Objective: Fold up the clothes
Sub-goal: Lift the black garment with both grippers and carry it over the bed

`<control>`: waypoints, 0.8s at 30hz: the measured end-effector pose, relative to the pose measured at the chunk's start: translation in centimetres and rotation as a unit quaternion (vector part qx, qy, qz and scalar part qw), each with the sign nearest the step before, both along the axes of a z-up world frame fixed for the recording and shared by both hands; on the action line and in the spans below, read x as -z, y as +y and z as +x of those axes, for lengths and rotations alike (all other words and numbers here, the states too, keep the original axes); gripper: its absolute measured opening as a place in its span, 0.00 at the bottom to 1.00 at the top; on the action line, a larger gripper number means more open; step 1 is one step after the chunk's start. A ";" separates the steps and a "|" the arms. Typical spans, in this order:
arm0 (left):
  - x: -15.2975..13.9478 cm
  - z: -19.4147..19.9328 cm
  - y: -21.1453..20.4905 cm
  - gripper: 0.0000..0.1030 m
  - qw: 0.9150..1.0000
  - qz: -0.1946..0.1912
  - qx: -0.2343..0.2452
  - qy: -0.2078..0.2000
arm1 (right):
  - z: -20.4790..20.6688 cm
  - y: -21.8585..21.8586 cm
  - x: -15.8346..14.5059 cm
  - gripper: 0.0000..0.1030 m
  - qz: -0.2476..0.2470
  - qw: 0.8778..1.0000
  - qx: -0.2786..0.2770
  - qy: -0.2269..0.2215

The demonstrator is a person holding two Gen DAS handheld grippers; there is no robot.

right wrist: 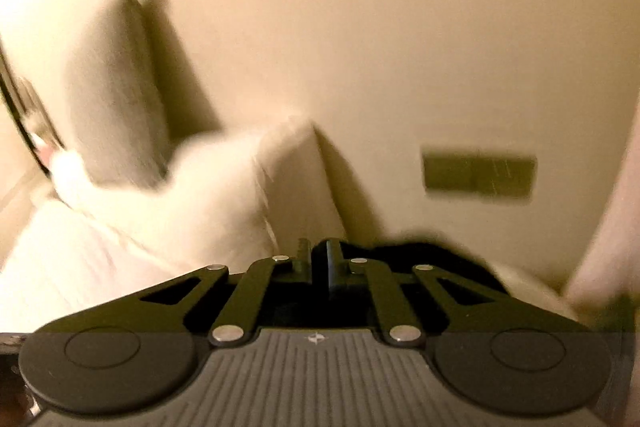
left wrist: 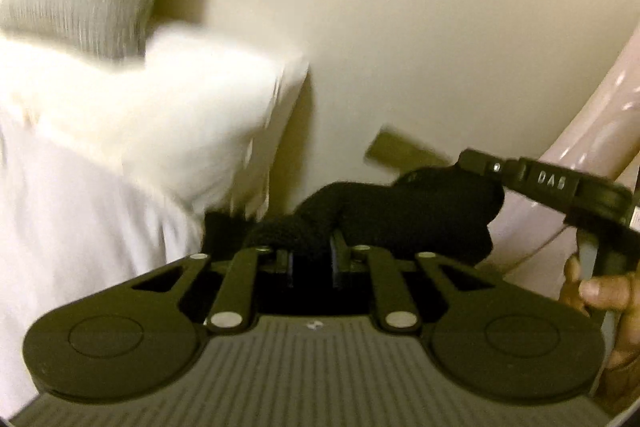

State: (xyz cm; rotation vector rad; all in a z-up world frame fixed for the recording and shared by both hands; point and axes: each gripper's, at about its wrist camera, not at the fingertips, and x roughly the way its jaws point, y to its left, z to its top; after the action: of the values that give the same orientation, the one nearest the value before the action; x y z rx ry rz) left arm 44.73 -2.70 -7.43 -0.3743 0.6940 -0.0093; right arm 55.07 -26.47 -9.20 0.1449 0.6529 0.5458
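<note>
The left claw (left wrist: 312,259) pinches a black knit garment (left wrist: 400,211), held up before the wall; the right claw (right wrist: 320,267) looks clamped on its dark edge. Soft, light and limp, it handles best by corners.

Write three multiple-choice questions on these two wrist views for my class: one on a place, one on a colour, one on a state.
1. Where is the white pillow in the left wrist view?
A. left of the garment
B. right of it
C. under the left gripper

2. What colour is the knitted garment?
A. red
B. black
C. white

3. How do the left gripper jaws stand?
A. wide open
B. out of view
C. closed on the garment

Answers: 1 A, the pillow fills the left side. 2 B, the knit is black. 3 C, fabric bunches between the closed jaws.
</note>
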 end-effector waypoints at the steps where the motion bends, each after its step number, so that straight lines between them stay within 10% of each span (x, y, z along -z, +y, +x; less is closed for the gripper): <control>1: -1.4 -0.4 0.1 0.12 1.000 -0.001 0.000 -0.016 | -0.2 0.0 -1.6 0.02 0.014 1.000 -0.008 -0.022; 6: -6.8 -2.6 -0.5 0.09 0.998 0.009 0.005 -0.067 | -1.8 2.5 -12.7 0.00 0.059 0.982 -0.098 -0.151; 9: -6.5 -3.3 -0.8 0.09 0.998 0.018 -0.008 -0.052 | -0.4 2.6 -14.3 0.08 0.078 0.989 -0.085 -0.093; 11: -5.1 -4.1 -0.4 0.09 0.999 0.006 -0.017 -0.039 | 1.3 1.4 -12.0 0.67 0.086 0.994 -0.065 -0.010; 13: -3.7 -4.9 0.0 0.09 0.999 0.001 -0.033 -0.026 | 2.4 -0.4 -7.7 0.88 0.077 0.994 -0.035 0.074; 19: -0.9 -5.3 1.3 0.09 0.998 -0.011 -0.056 0.009 | 2.9 -5.3 6.7 0.86 0.074 0.959 0.050 0.268; 24: 1.6 -4.5 2.3 0.12 0.998 -0.008 -0.054 0.038 | 4.3 -5.1 10.8 0.87 0.153 0.935 0.063 0.313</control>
State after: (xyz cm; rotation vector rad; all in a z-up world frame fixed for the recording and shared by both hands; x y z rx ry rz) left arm 40.26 -0.44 -9.01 -0.4300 0.7489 0.1031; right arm 59.39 -31.61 -19.96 0.6690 1.1665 0.4730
